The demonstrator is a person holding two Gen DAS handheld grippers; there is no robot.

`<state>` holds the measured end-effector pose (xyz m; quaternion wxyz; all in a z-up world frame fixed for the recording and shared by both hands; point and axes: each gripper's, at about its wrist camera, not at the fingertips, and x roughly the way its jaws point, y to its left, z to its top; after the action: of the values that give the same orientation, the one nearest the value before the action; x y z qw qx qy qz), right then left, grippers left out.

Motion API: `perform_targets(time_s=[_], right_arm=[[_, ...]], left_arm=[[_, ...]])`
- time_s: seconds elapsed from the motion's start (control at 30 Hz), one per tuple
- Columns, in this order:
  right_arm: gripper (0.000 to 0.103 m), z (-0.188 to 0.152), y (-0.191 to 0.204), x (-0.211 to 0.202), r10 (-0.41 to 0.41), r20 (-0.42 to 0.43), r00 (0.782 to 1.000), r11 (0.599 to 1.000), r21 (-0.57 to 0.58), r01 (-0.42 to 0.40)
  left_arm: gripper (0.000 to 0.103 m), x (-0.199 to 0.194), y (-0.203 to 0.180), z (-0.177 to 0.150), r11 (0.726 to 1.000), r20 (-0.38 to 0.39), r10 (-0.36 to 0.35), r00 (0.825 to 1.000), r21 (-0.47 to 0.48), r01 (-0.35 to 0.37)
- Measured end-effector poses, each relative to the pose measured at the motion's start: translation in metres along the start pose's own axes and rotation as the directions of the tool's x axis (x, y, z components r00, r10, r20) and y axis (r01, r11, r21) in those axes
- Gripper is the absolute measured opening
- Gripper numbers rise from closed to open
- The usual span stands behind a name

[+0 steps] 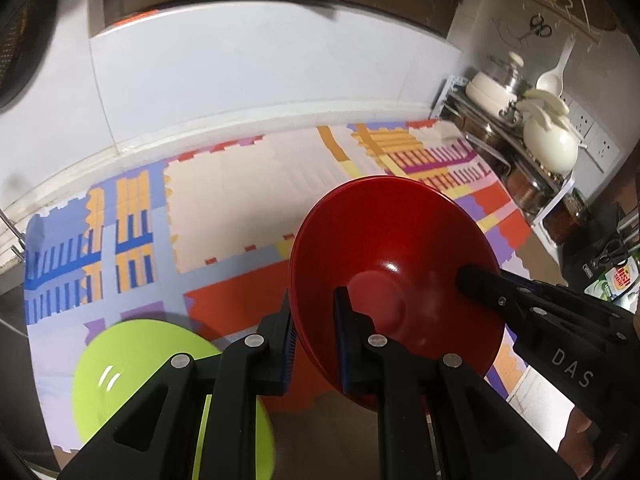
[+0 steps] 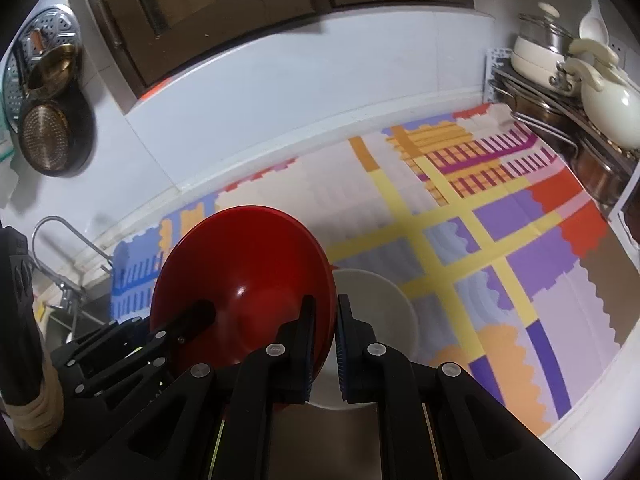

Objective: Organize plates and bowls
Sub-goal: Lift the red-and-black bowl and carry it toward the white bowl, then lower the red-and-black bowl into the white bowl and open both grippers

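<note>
A red bowl (image 1: 396,264) is held tilted above the patterned mat by both grippers. My left gripper (image 1: 316,320) is shut on its near rim, one finger inside and one outside. My right gripper (image 2: 324,324) is shut on the opposite rim of the red bowl (image 2: 240,276); it also shows in the left wrist view (image 1: 480,280). A lime green bowl (image 1: 132,376) lies on the mat at the lower left of the left wrist view. A white bowl (image 2: 380,312) sits on the mat just under and right of the red bowl.
A colourful patterned mat (image 2: 500,248) covers the counter. A metal rack with pots and a cream teapot (image 2: 608,100) stands at the back right. A sink faucet (image 2: 60,240) is at the left. Pans (image 2: 48,136) hang on the wall.
</note>
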<state>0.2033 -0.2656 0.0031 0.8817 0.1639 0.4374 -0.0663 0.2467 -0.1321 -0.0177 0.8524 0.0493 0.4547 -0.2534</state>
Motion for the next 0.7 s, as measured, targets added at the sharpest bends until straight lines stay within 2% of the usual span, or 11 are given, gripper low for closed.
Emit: perform_targets(time_s=[0.43,0.7], right_arm=[[0.011,-0.007,-0.035,0.029,-0.019,-0.070,0.997,0.999,-0.027,0.018],[0.011,-0.011,-0.048,0.046,-0.009,-0.110,0.994,1.000,-0.026,0.006]], left_arm=[[0.017,0.048,-0.025,-0.013,0.998,-0.091,0.057,0.994,0.023,-0.055],[0.020,0.061,-0.035,-0.016,0.995,-0.103,0.091,0.991,0.052,-0.086]])
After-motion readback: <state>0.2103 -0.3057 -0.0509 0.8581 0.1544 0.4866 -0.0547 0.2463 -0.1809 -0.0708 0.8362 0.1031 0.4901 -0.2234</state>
